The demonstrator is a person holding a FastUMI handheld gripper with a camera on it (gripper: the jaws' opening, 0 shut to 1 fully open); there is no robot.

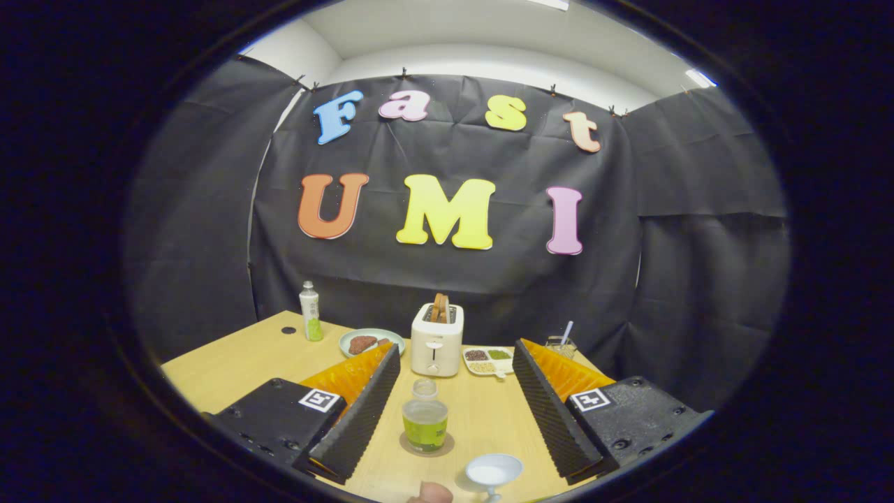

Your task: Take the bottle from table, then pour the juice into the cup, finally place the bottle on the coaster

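Note:
A small clear bottle [424, 413] with green juice in its lower half stands upright on a round brown coaster [447, 444], on the wooden table [230, 370]. It sits between my two fingers, closer to their bases than to their tips, and touches neither. My gripper [455, 348] is open wide. A pale shallow stemmed cup [493, 470] stands nearer than the bottle and slightly right of it, beside the right finger's base.
Beyond the fingertips stands a white toaster [436, 339] with bread in it. Left of it lie a plate of meat [371, 341] and a second, taller bottle [310, 311]. A divided dish [487, 360] and a glass with a straw [561, 344] sit to the right.

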